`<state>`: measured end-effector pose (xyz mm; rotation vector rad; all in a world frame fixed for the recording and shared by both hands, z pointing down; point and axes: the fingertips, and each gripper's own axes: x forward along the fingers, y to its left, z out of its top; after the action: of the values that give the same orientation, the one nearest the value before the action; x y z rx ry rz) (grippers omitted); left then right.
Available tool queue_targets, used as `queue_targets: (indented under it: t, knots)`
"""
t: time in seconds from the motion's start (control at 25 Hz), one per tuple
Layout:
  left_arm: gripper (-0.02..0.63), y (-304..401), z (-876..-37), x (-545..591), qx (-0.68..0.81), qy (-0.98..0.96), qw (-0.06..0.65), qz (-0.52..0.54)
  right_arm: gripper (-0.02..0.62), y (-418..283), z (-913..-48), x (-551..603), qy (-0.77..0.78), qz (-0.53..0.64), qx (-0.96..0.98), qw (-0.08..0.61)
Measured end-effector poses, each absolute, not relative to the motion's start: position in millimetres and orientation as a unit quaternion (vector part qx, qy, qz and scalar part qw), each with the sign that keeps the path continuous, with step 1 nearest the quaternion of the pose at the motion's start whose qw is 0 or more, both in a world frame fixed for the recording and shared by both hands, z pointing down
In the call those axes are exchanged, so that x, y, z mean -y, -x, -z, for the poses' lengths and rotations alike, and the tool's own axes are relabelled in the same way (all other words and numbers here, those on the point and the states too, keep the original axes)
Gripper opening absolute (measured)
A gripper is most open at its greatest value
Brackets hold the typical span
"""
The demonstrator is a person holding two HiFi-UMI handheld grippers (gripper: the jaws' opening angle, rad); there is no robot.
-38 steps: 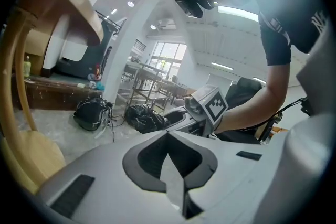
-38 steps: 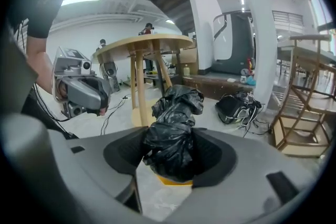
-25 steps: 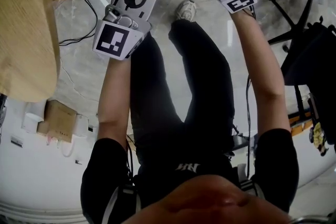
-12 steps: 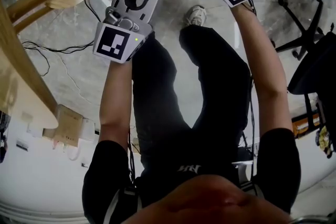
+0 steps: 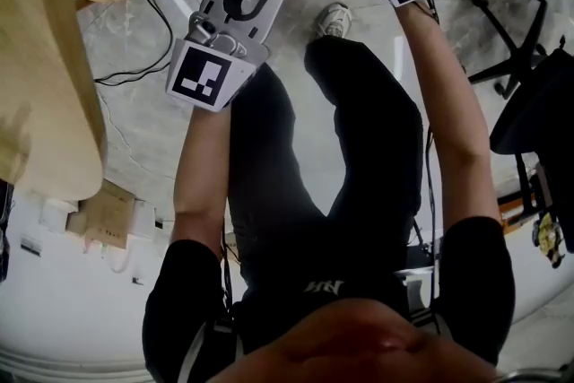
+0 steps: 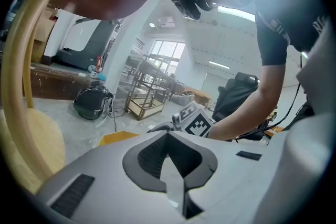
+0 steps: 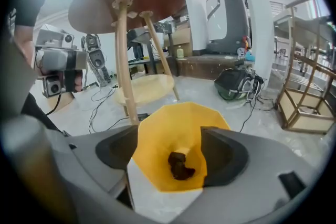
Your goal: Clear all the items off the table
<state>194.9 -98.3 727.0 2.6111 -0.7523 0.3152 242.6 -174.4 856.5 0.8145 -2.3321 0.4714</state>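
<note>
Starting big: round wooden table (image 7: pixel 126 2) off behind, seen only from underneath in the right gripper view, so no way to check the top from here.

Next down, yellow bin (image 7: pixel 176 113) on the floor, straight below the right gripper (image 7: pixel 170 157). Looks like thin plastic, light but stiff enough, with a wide many-sided mouth.

Right fingers (image 7: pixel 227 157) spreading apart at this moment and pressing on nothing. Just framing the bin's mouth from above, one on either side.

Left gripper (image 6: pixel 168 139) hanging over the floor beside the person's leg, fingers closed tip to tip, holding nothing.

Smallest: dark brown lump (image 7: pixel 180 164), lying at the bottom of the bin. Sits down past the right fingers, lined up with the gap between them but well clear of both pads. Too small and blurry to name properly.

Guessing light, lumpy, maybe soft or crumbly. Doesn't look slippery, and probably not much there to break.

If needing another grab: pinch gently across the fatter middle, coming straight down into the bin and keeping off the walls. Probably no need though. Looks already binned, so most likely done with this piece.
</note>
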Motion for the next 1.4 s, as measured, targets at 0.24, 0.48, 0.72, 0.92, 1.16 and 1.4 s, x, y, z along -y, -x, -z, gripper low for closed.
queue_targets:
  t: [0.24,0.48,0.72,0.92,1.16,1.4]
  knots:
    - [0.012,-203,-653,76,0.262,-0.938,0.203,-0.105,0.344,-239,-779,159,-0.289,-0.165,0.892,0.306]
    - [0.012,-215,-545,56,0.253,-0.942,0.203,-0.091,0.193,-242,-659,141,-0.276,-0.145,0.903,0.297]
    - [0.012,-203,-423,65,0.297,-0.935,0.181,-0.073,0.060,-253,-519,143,-0.280,-0.106,0.921,0.250]
    - [0.012,-178,-325,56,0.330,-0.930,0.151,-0.061,0.003,-246,-409,116,-0.257,-0.094,0.939,0.207]
    - [0.012,-132,-246,39,0.350,-0.926,0.125,-0.062,0.000,-223,-306,99,-0.229,-0.072,0.958,0.157]
    - [0.012,-65,-189,-6,0.346,-0.926,0.149,-0.021,-0.001,-174,-213,53,-0.213,-0.044,0.969,0.119]
